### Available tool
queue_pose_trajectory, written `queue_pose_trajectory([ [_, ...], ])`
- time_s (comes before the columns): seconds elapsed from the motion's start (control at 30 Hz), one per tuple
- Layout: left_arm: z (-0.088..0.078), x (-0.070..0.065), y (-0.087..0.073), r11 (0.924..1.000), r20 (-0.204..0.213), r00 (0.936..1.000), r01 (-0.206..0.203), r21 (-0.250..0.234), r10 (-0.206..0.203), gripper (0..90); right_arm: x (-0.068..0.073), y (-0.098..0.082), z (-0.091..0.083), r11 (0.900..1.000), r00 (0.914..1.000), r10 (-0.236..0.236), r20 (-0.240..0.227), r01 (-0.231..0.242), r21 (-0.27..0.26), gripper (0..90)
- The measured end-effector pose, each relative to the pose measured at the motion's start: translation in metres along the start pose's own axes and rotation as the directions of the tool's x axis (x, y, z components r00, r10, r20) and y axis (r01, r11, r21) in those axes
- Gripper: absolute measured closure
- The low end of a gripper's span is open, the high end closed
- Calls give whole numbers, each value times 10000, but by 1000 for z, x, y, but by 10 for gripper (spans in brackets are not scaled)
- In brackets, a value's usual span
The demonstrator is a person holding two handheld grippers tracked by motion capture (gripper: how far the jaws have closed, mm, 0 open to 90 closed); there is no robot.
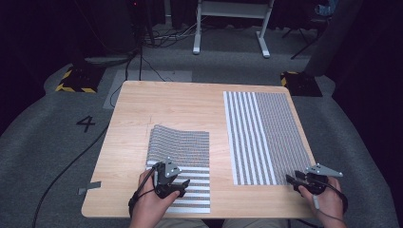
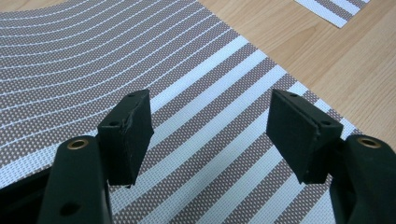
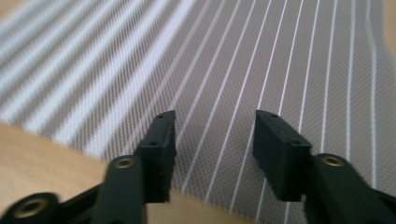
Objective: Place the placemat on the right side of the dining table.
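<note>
Two striped woven placemats lie on a wooden table (image 1: 180, 102). The left placemat (image 1: 178, 154) bows upward over its far half, and its stripes curve in the left gripper view (image 2: 116, 56). My left gripper (image 1: 184, 182) hovers over this mat's near wide-striped end, jaws open (image 2: 210, 107) with nothing between them. The right placemat (image 1: 266, 137) lies flat. My right gripper (image 1: 290, 178) sits at its near right corner. Its jaws stand open (image 3: 212, 116) just above the mat's edge (image 3: 233, 56) and hold nothing.
Bare wood (image 2: 299, 51) separates the two mats, and a corner of the right mat (image 2: 336, 9) shows beyond it. On the grey floor are black cables (image 1: 71, 161), a painted "4" (image 1: 86, 123), yellow-black bases (image 1: 76, 78) and a white frame's legs (image 1: 263, 45).
</note>
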State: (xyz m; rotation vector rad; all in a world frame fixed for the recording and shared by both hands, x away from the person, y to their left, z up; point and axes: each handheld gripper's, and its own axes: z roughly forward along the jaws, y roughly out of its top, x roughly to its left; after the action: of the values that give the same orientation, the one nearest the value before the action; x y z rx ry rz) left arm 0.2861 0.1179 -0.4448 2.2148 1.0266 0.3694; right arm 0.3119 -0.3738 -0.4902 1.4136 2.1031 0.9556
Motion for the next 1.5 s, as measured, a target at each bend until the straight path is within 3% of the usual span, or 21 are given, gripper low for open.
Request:
queue_pose_trajectory([
  [0.1,-4,3,-2,9998,-81,9999,150,-113,-150,318,-7,19,-13,9973,9996,-254,119,261,-680,469],
  [0.27,-15,13,-7,9995,-183,9995,255,-205,-258,316,-12,45,-38,9923,9991,-412,68,417,-1166,450],
  [0.53,-41,33,-23,9986,-182,9992,338,-396,-345,297,-1,43,-48,9916,9969,-665,-425,613,-1139,414],
  [0.6,-45,37,-27,9992,-32,9996,278,-303,-279,291,5,41,-48,9897,9927,-967,-728,881,-1129,404],
  [0.7,-55,45,-35,9996,-185,9998,29,-265,-34,286,15,41,-49,9830,9813,-1399,-1323,1217,-1372,384],
  [0.9,-73,61,-48,9997,-192,9996,-223,-99,221,264,33,38,-43,9741,9610,-1743,-2149,1363,-1804,333],
  [1.03,-77,75,-64,9999,-57,10000,34,161,-33,239,42,33,-35,9748,9559,-1665,-2420,1226,-1864,277],
  [1.3,-73,101,-90,9962,-278,9965,804,340,-795,230,47,19,-16,9774,9402,-1947,-2794,1621,-1358,254],
  [1.47,-66,111,-101,9941,-318,9966,782,750,-760,216,45,8,-4,9755,9384,-2157,-2699,1952,-1010,272],
  [1.5,-64,114,-104,9935,-493,9960,786,822,-747,196,45,7,-2,9754,9370,-2181,-2730,1998,-934,273],
])
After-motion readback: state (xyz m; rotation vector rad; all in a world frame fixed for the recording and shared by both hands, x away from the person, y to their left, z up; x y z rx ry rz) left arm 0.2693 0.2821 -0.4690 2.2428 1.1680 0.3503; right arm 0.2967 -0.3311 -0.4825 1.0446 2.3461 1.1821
